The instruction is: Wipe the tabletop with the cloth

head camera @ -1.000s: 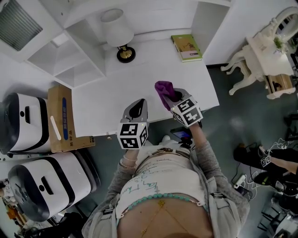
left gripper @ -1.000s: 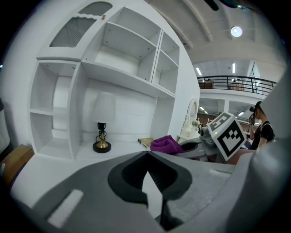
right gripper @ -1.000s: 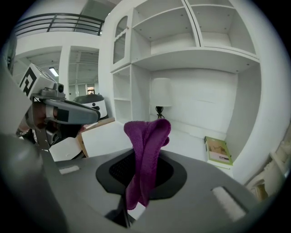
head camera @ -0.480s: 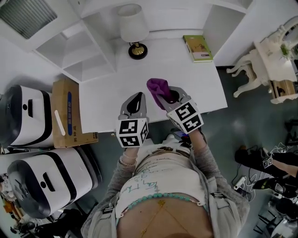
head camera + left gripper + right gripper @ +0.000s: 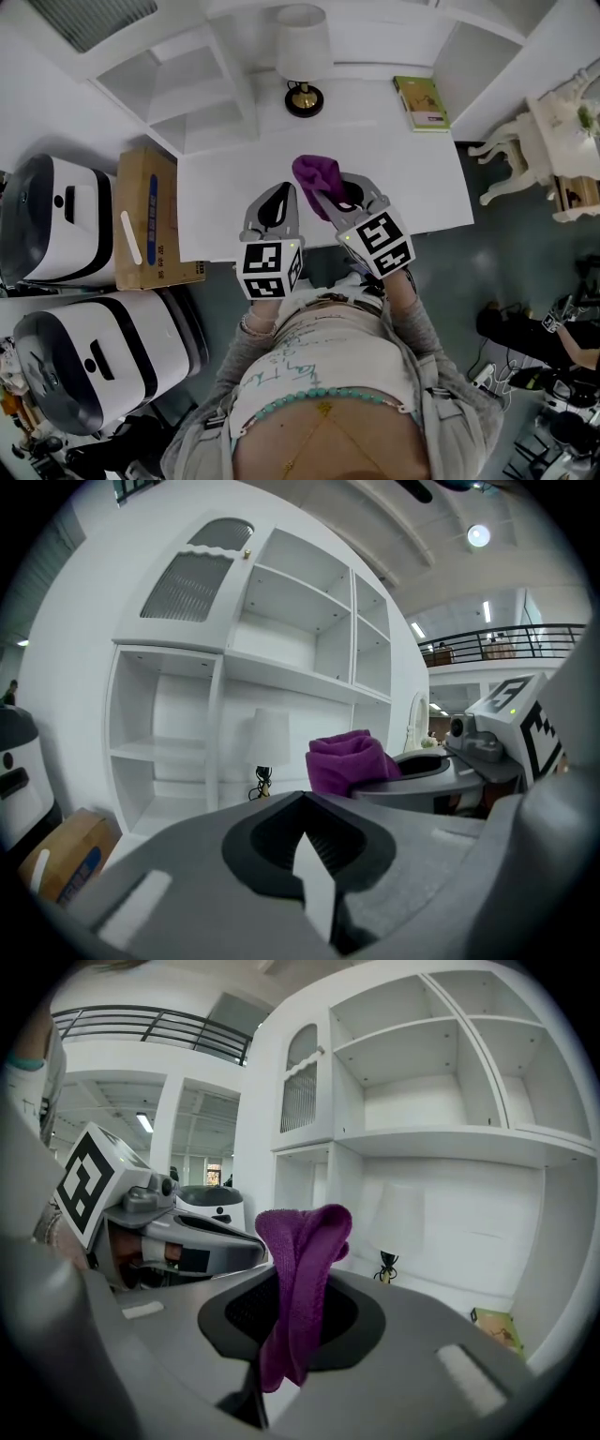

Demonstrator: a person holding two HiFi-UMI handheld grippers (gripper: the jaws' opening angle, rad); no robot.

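While your right gripper (image 5: 330,194) clamps the purple terry cloth (image 5: 312,173) above the white worktop (image 5: 223,192), left gripper (image 5: 278,195) jaws sit closed.

Both hand-held grippers are out front, side by side and close together, pointing forward. The left hand-held gripper (image 5: 277,199) has its jaws pressed together with nothing between them. The right hand-held gripper (image 5: 331,194) is angled slightly inward, its jaws clamped on the purple cloth (image 5: 315,174). The right forearm (image 5: 413,319) is bent in close to the torso.
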